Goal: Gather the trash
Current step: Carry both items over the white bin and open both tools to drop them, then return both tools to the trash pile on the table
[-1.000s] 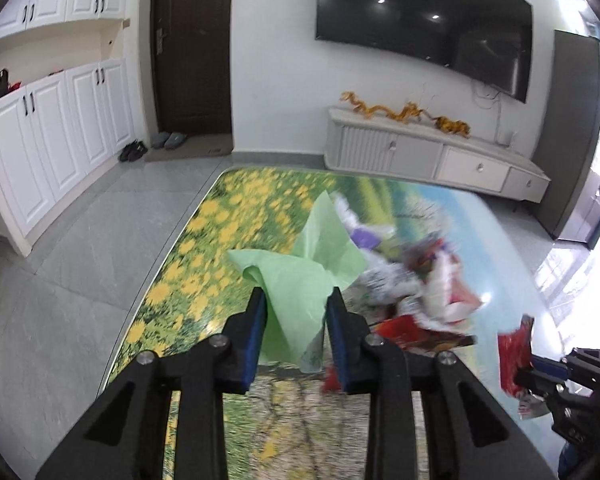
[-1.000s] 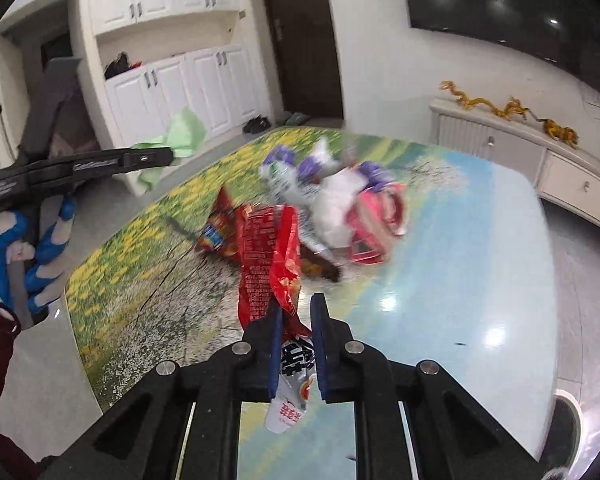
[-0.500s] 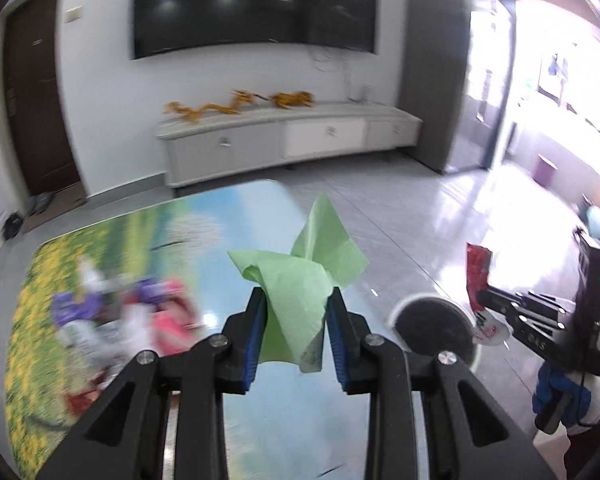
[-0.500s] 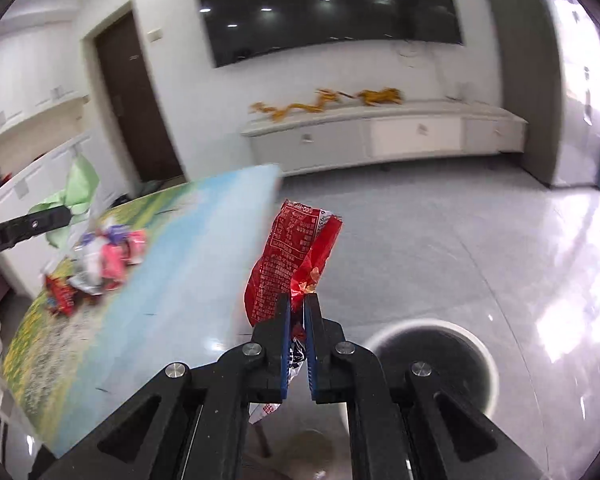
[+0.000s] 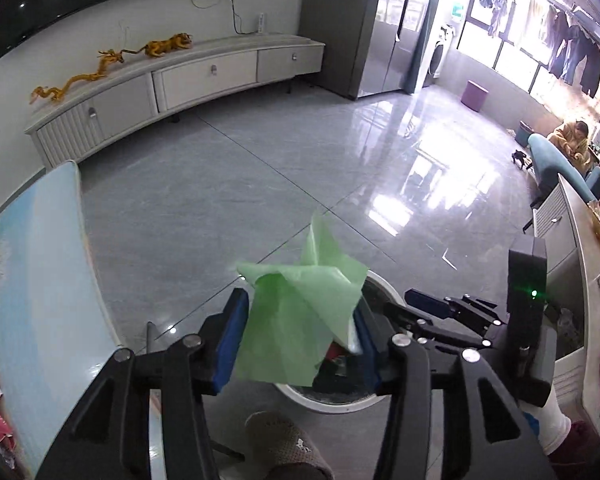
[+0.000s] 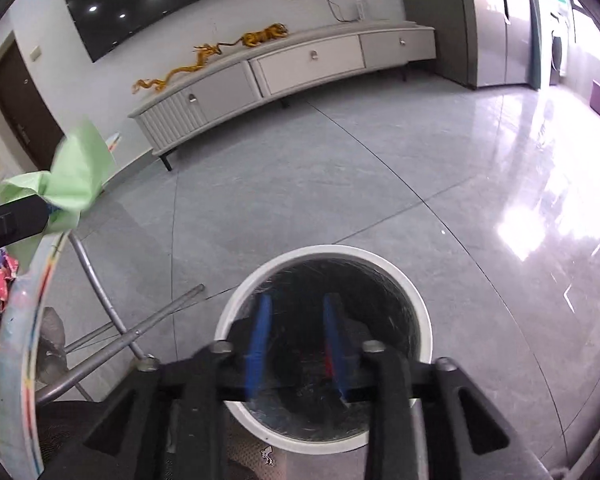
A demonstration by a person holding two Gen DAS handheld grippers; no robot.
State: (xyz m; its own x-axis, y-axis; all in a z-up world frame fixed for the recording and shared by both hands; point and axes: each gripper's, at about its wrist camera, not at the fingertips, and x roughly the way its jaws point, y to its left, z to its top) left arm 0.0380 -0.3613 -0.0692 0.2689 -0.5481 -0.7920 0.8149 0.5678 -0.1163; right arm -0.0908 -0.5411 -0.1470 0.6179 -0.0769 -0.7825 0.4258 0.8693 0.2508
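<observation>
The right wrist view alone shows the right gripper [image 6: 294, 340] with jaws apart and empty, over the white-rimmed bin [image 6: 380, 258] on the floor. The left view shows the left gripper [image 5: 298, 336], jaws spread around crumpled green paper [image 5: 300, 312], above the bin's rim [image 5: 320, 402]. No legible writing

My left gripper's [image 5: 298, 336] green paper [image 5: 296, 320] hides most of bin [image 5: 328, 402] ahead. Bin contents past my right fingers [image 6: 258, 340] blurred, dark. Table [image 5: 40, 300] cut off leftward.
</observation>
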